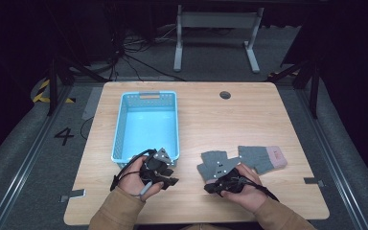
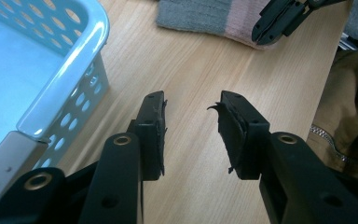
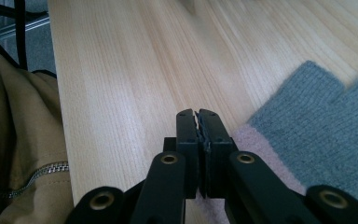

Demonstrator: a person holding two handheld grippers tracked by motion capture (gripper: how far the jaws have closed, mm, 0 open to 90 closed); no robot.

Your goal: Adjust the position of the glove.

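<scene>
Two grey knit gloves lie on the wooden table (image 1: 211, 115) at the front right: one (image 1: 214, 163) near the middle, the other (image 1: 258, 157) with a pink cuff (image 1: 278, 155) further right. My left gripper (image 1: 171, 181) (image 2: 191, 109) is open over bare wood, beside the near corner of the blue basket (image 1: 146, 127) (image 2: 60, 88). My right gripper (image 1: 210, 188) (image 3: 197, 114) is shut with nothing visible between its jaws, low over the table at the edge of a grey glove (image 3: 321, 135), whose pink cuff (image 3: 261, 142) runs under the jaws.
The perforated blue basket's inside is bare. A round cable hole (image 1: 225, 95) sits at the table's far side. Tan sleeves (image 3: 18, 140) come in at the table's front edge. In the left gripper view the other gripper (image 2: 279, 18) hovers over a glove (image 2: 200, 16).
</scene>
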